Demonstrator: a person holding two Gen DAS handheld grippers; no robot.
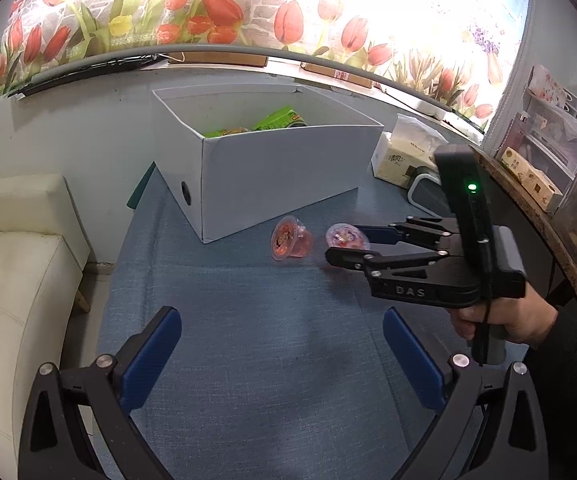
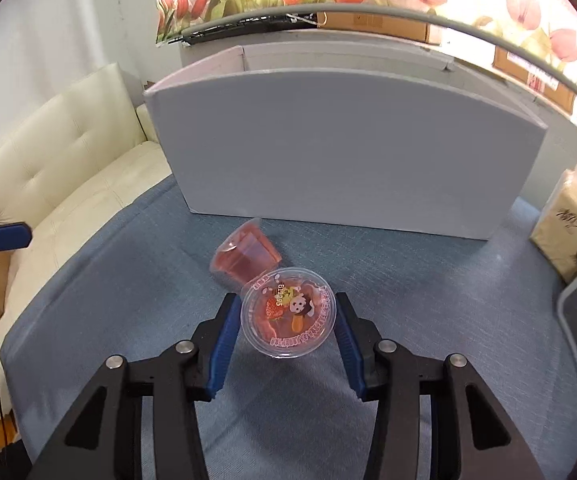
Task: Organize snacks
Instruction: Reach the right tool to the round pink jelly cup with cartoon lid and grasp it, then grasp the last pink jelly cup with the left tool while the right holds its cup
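front: white box [image 2: 344,152] wall blocks | right: tissue pack [image 2: 568,232] | near: bare blue cloth [image 1: 272,352], passable
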